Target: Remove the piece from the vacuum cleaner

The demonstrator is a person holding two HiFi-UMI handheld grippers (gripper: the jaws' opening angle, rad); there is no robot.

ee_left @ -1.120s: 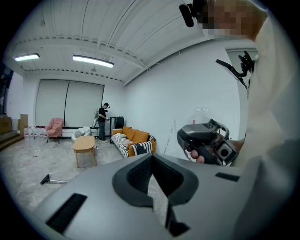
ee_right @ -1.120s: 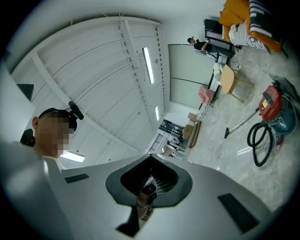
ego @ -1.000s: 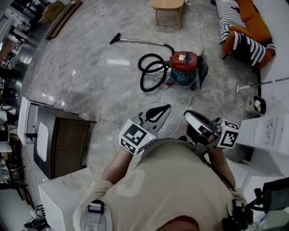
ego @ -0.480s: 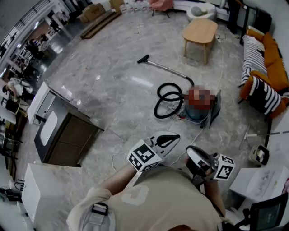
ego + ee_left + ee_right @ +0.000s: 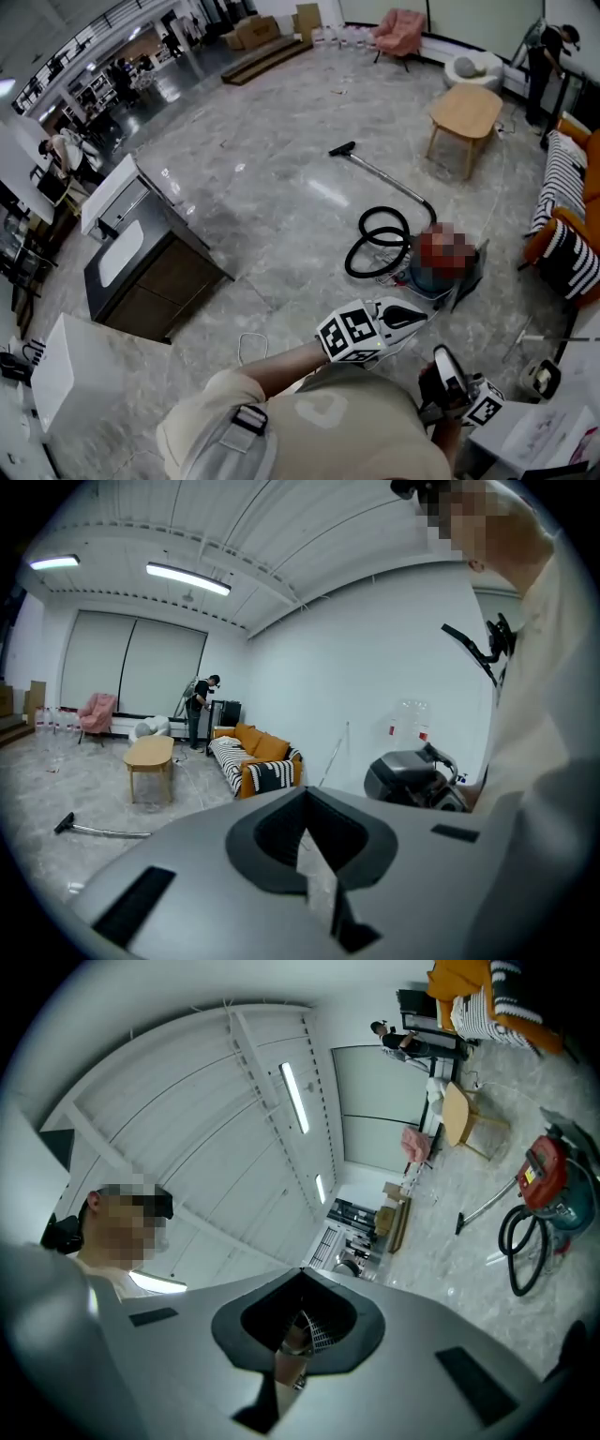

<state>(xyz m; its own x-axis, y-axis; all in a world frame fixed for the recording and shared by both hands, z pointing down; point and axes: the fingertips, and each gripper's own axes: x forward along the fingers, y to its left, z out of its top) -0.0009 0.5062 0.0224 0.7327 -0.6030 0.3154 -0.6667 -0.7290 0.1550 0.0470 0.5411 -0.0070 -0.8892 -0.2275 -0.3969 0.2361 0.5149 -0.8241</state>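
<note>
The vacuum cleaner (image 5: pixel 441 267) stands on the marble floor ahead of me; its red body is partly covered by a mosaic patch. Its black hose (image 5: pixel 375 242) lies coiled at its left, and the metal wand (image 5: pixel 389 176) ends in a black floor nozzle (image 5: pixel 342 148). The right gripper view also shows the red body (image 5: pixel 542 1171) and hose (image 5: pixel 520 1241). My left gripper (image 5: pixel 412 317) is held out at waist height, short of the vacuum, shut and empty. My right gripper (image 5: pixel 442 361) is lower and closer to my body, shut on nothing.
A wooden coffee table (image 5: pixel 467 111) and an orange sofa with striped cushions (image 5: pixel 567 220) stand beyond the vacuum. A dark cabinet (image 5: pixel 141 272) and a white counter (image 5: pixel 66 375) are at my left. A small bin (image 5: pixel 542 378) sits at right. A person (image 5: pixel 548 47) stands far right.
The head view has swung up and left, so the vacuum now lies further right and more room shows. Both grippers shifted right; the right one sank lower. Jaws stay shut.
</note>
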